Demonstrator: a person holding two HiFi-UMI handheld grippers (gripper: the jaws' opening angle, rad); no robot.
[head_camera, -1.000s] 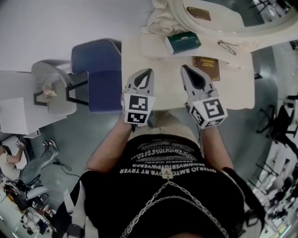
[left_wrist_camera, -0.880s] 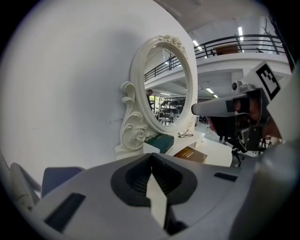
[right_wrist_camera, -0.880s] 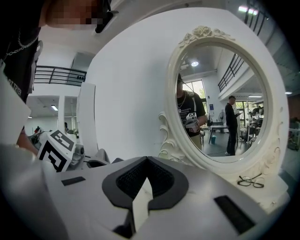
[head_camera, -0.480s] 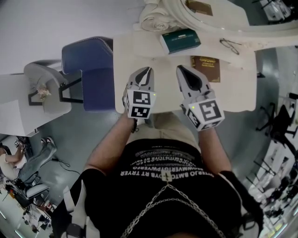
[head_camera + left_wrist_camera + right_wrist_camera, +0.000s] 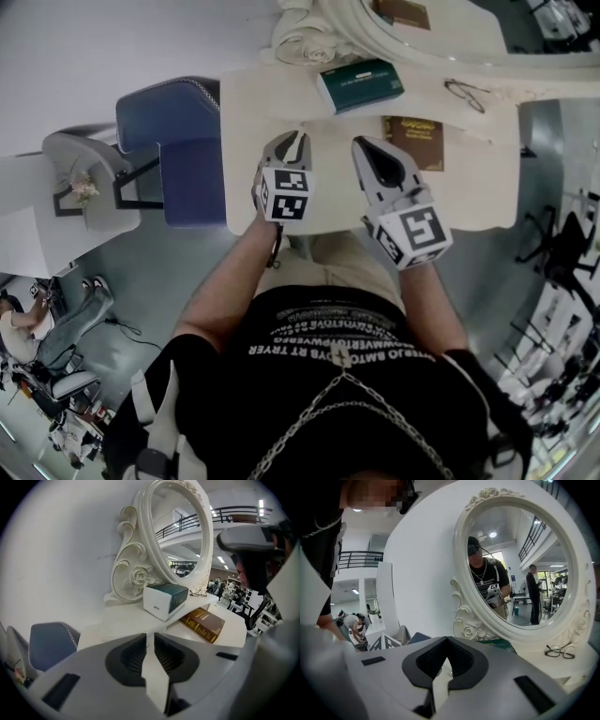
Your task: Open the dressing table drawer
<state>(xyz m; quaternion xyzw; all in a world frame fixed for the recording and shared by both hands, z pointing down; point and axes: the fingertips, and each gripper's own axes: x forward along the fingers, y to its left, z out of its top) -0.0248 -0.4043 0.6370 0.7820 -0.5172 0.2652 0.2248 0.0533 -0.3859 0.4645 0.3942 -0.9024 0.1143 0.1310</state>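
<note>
step in hand: approach, with no contact yet on the drawer. nearest, above the front edge of the dressing table (image 5: 330, 199): left gripper (image 5: 297, 141), angled downward, jaws opening to a narrow slit, released, nothing between them. just beside it: right gripper (image 5: 364, 145), tips pressed together, clenched on nothing. drawer not visible in any view; judged to sit under the front edge of the table top, below both grippers and ahead of the person's legs. beyond the grippers on the top: brown book (image 5: 413, 141), lying flat, just ahead of the right gripper. further back: teal box (image 5: 361, 84) on a raised shelf, spectacles (image 5: 466, 93) to its right. at the rear: ornate white oval mirror (image 5: 180, 541). off the left end of the table: blue padded chair (image 5: 178, 141). next move, as judged: lower the left gripper past the edge to the drawer front, widen the jaws, locate the handle, close on it, then pull straight back toward the body. keep the right gripper clear of the drawer's path. confirm handle position in the left gripper view before closing.
</note>
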